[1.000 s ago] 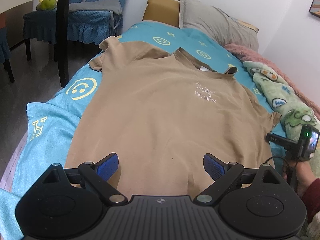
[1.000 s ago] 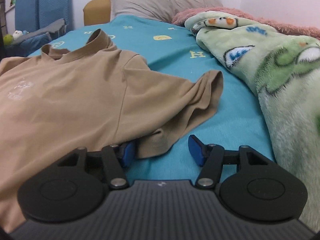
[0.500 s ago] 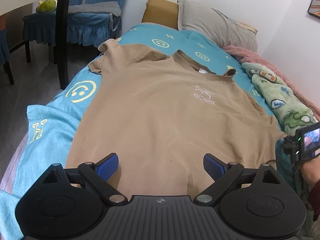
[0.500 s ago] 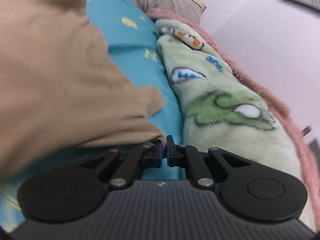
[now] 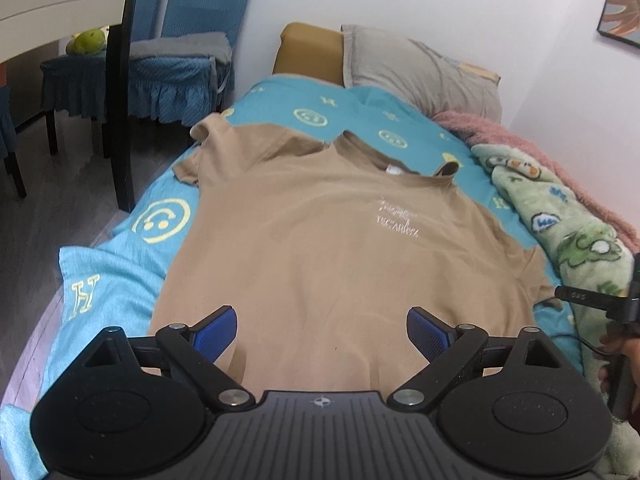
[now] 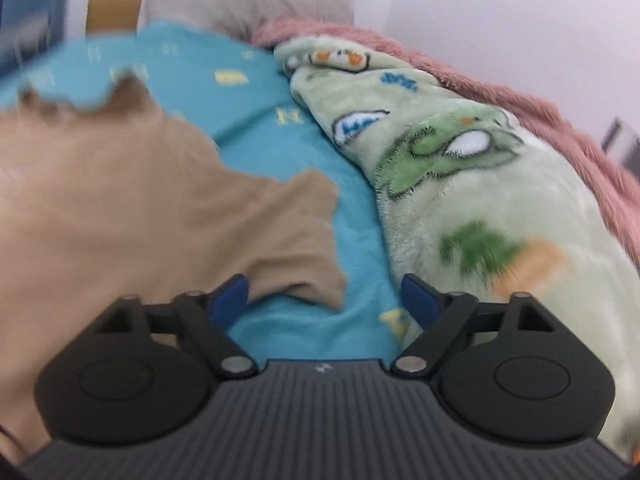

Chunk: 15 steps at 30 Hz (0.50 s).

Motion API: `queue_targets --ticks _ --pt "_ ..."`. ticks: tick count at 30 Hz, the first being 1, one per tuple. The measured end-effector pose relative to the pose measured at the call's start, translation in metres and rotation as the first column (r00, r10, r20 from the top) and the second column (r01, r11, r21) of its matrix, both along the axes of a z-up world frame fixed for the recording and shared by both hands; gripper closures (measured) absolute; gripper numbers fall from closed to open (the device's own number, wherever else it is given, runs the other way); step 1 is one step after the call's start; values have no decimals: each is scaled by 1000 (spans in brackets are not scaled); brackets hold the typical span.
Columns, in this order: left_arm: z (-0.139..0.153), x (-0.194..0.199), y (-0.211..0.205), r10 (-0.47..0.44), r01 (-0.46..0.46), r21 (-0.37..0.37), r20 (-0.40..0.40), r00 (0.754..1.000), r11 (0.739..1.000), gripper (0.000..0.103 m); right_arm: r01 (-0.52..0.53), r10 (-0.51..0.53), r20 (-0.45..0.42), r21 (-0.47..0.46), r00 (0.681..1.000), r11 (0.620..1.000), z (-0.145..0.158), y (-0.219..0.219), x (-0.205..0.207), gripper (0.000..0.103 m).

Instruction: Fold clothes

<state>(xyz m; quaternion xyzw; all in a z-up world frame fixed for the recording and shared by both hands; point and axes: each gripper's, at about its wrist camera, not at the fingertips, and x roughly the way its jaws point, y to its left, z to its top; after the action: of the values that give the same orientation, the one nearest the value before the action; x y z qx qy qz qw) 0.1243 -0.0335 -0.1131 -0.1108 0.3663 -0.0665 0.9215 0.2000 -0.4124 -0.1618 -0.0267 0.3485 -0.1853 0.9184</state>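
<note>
A tan T-shirt (image 5: pixel 320 248) lies spread front-up on the teal bedsheet (image 5: pixel 120 264), collar toward the pillow. My left gripper (image 5: pixel 320 330) hangs open over the shirt's hem, nothing between its blue pads. In the right wrist view the shirt's right sleeve (image 6: pixel 296 232) lies loose on the sheet. My right gripper (image 6: pixel 324 300) is open just behind that sleeve's edge; its left pad (image 6: pixel 230 298) sits at the fabric's border. The right gripper's body and the hand holding it show at the left wrist view's right edge (image 5: pixel 616 312). The right wrist view is blurred.
A green cartoon blanket (image 6: pixel 480 200) and a pink fuzzy one (image 6: pixel 500 80) run along the bed's right side by the wall. A grey pillow (image 5: pixel 420 72) lies at the head. Blue-covered chairs (image 5: pixel 172 68) and a table leg (image 5: pixel 120 112) stand left of the bed.
The right gripper closed on the sleeve half a second ago, pulled it outward, and has now opened, leaving the sleeve flatter on the sheet. The left gripper stayed open above the hem.
</note>
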Motion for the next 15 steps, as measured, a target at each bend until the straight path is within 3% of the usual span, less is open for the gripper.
queue_targets --ticks 5,9,11,15 --pt "10 -11 10 2 -2 -18 29 1000 1000 9 -33 -5 129 289 992 957 50 35 -49 17" --pt "14 -19 23 16 -15 -41 36 999 999 9 -154 27 268 465 963 872 74 72 -89 12" --pt "17 -22 30 25 -23 -54 37 999 998 9 -193 52 293 475 955 858 78 93 -104 12" --pt "16 -5 50 65 -63 -86 13 998 994 8 -230 114 284 418 952 879 81 130 -117 12"
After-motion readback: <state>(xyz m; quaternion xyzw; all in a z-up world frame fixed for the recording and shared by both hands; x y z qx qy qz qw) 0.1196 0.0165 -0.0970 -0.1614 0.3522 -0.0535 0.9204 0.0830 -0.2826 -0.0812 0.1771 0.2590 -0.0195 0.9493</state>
